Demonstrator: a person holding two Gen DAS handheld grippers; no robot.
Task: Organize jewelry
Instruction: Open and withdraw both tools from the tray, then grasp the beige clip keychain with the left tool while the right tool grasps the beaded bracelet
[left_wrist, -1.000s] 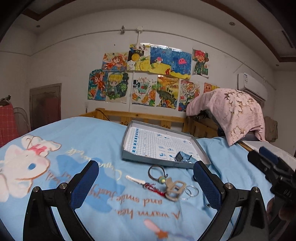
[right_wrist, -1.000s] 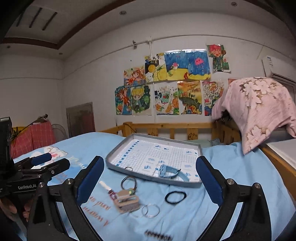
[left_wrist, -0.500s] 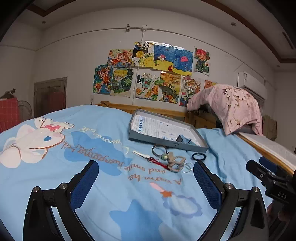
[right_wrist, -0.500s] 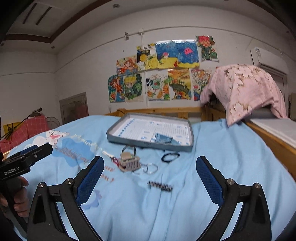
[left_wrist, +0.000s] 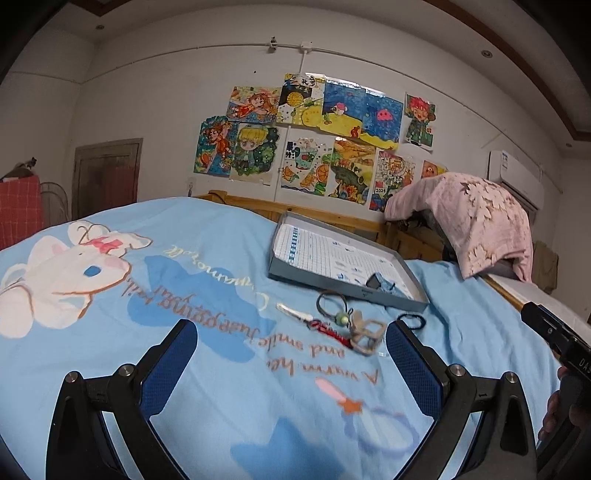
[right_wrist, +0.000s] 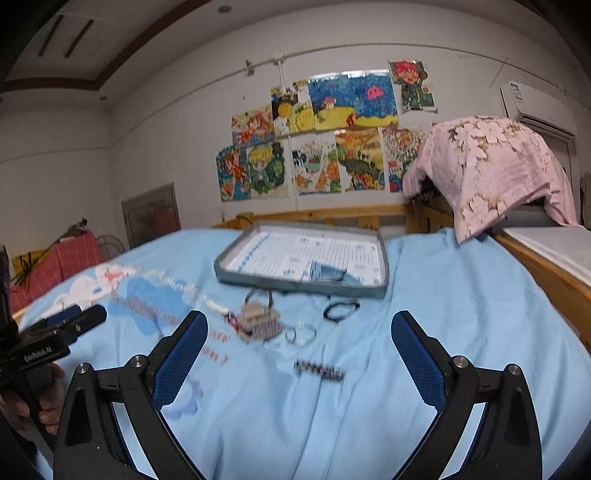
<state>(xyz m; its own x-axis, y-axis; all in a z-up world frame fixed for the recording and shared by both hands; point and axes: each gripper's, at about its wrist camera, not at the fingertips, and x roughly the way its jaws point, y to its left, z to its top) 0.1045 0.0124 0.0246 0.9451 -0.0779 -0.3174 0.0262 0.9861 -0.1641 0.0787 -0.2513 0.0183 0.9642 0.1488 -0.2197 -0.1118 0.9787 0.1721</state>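
A grey tray (left_wrist: 295, 275) (right_wrist: 295, 286) with a checked liner lies on the blue bedspread, and a blue-grey item (left_wrist: 382, 283) (right_wrist: 325, 271) rests inside it. In front of the tray lie a beige clip (left_wrist: 365, 334) (right_wrist: 258, 321), a red and white charm (left_wrist: 325, 328), a dark loop with a green bead (left_wrist: 332, 304), a black hair tie (left_wrist: 412, 321) (right_wrist: 340, 310), clear rings (right_wrist: 301, 332) and a dark beaded piece (right_wrist: 319, 369). My left gripper (left_wrist: 291, 365) and right gripper (right_wrist: 299, 354) both stand open and empty, well short of the items.
The blue bedspread (left_wrist: 184, 295) covers the bed, with a wooden rail (right_wrist: 332, 216) behind the tray. A pink flowered cloth (right_wrist: 487, 166) drapes over something at the back right. Red checked fabric (right_wrist: 55, 262) sits at the left. A hand holds the other gripper's handle (right_wrist: 40, 354).
Both grippers have drawn back from the tray and jewelry, so these look smaller and farther away. Both stay open. Nothing on the bed has moved.
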